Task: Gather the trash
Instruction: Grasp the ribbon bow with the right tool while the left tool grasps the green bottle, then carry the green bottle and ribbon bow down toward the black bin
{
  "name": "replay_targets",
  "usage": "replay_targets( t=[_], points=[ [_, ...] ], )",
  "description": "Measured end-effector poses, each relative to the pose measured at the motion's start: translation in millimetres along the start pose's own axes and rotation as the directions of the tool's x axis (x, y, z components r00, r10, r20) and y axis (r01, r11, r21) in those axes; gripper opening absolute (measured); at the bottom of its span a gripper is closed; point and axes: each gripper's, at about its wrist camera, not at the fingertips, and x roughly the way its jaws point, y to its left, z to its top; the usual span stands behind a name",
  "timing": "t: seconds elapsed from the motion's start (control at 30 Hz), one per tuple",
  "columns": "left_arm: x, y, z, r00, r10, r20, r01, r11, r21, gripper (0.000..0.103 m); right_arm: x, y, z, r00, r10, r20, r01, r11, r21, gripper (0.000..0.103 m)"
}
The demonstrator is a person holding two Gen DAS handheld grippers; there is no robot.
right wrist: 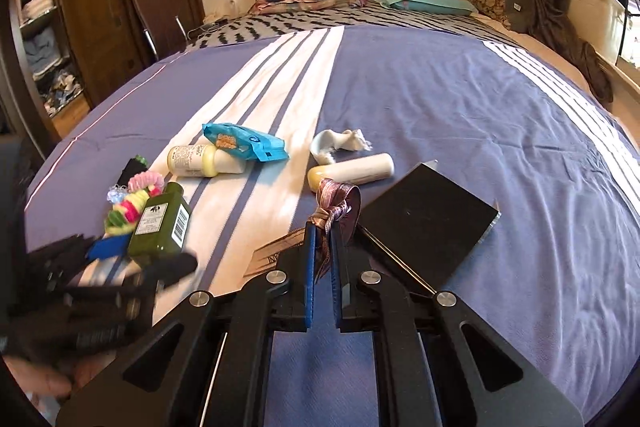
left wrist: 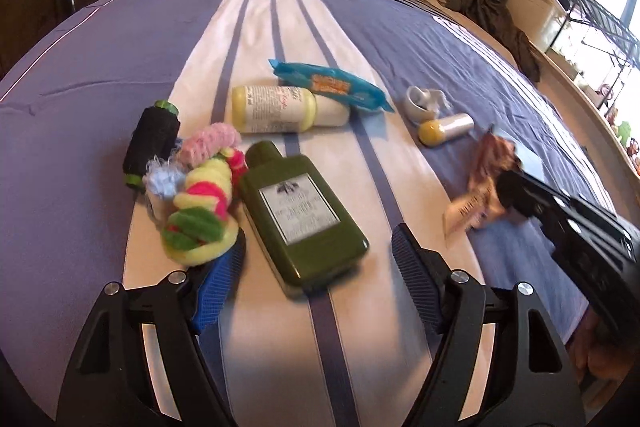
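Purple ribbon pinched in right tongs; left tongs gaping around one green bottle.

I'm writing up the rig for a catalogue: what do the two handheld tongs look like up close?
Both match. The left tongs and right tongs have matte black, angular, triangular arms with cut-out slots and round silver screw heads at the pivots. Each finger ends in a flat ribbed blue pad. No cables or lettering show. No sleeve is visible.
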Motion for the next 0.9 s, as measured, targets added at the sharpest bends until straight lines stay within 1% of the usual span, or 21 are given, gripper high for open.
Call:
replay_targets(
  t=[0.1, 0.23, 0.3, 0.53, 0.73, 0.9],
  points=[
    [4, 1, 3, 0.999, 0.051, 0.001, -0.051, 0.999, 0.018, 0.055, -1, -1, -5, 1.0, 0.003, -0.005, -0.003, 1.0, 0.004, 0.008],
    [-4, 5, -4, 0.999, 0.043, 0.0, -0.043, 0.998, 0.037, 0.05, -7, 1, -13, 1.0, 0.007, -0.006, -0.007, 1.0, 0.005, 0.008],
    [-10, 5, -9, 0.999, 0.038, 0.002, -0.038, 0.998, 0.048, 0.049, -12, 4, -17, 1.0, 0.007, -0.005, -0.007, 1.0, 0.0, 0.008],
    [-41, 1, -45, 1.0, 0.012, 0.022, -0.015, 0.993, 0.114, 0.047, -32, 18, -40, 1.0, 0.016, -0.01, -0.016, 1.0, -0.007, 0.008],
    [-72, -6, -78, 0.999, 0.014, 0.037, -0.019, 0.99, 0.143, 0.046, -56, 31, -62, 0.999, 0.039, 0.005, -0.039, 0.999, -0.011, 0.007],
    [-93, -6, -102, 0.999, 0.009, 0.052, -0.016, 0.989, 0.145, 0.046, -76, 42, -79, 0.998, 0.053, 0.015, -0.053, 0.998, -0.021, 0.006]
  ],
)
